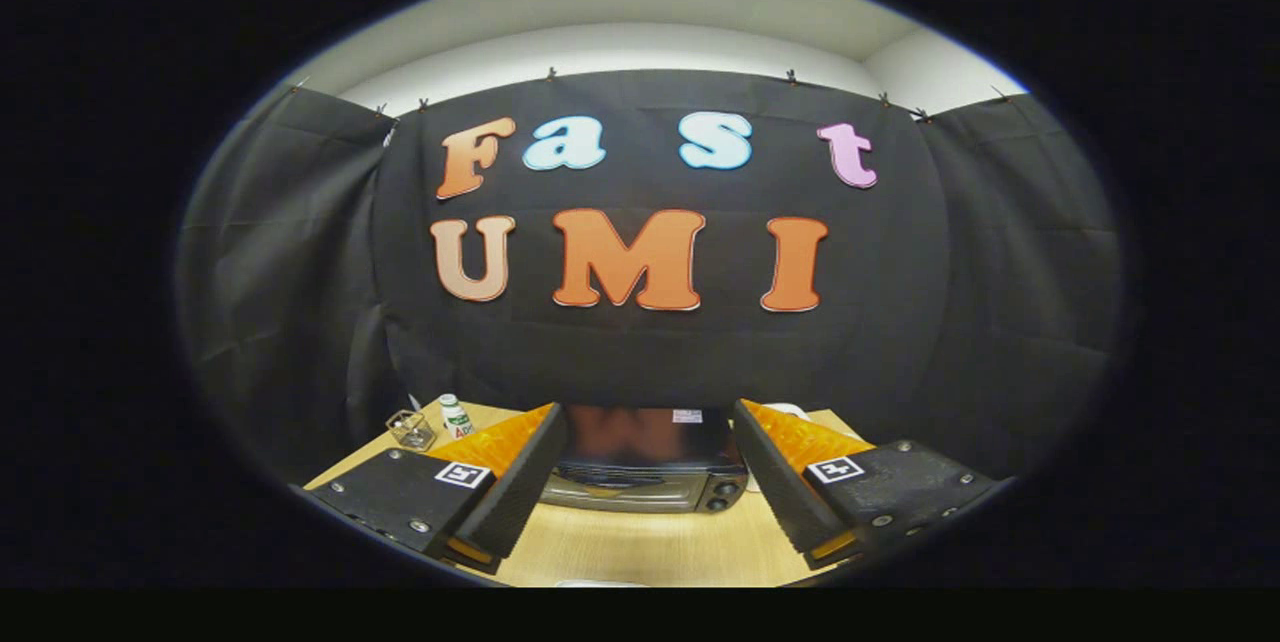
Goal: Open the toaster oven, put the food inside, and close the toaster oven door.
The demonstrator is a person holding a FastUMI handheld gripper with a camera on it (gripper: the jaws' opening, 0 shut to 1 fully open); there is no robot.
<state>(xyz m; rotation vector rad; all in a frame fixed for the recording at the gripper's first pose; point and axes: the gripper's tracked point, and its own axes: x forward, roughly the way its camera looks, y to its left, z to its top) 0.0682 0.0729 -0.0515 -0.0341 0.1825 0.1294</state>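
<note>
Toaster oven [645, 470]: on the tabletop [650, 547], door closed, beyond and between the fingers.
Gripper [645, 522]: fingers spread wide, holding nothing.
Bottle [456, 416]: rear left, beside a glass container [410, 429].

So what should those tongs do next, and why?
Probably ease forward and down toward the toaster oven. The tongs are open and hold nothing, and the oven sits beyond them on the wooden table, framed between the two fingers, with its door apparently shut. The door has to be opened first, so closing in on its front seems the sensible small step.
</note>
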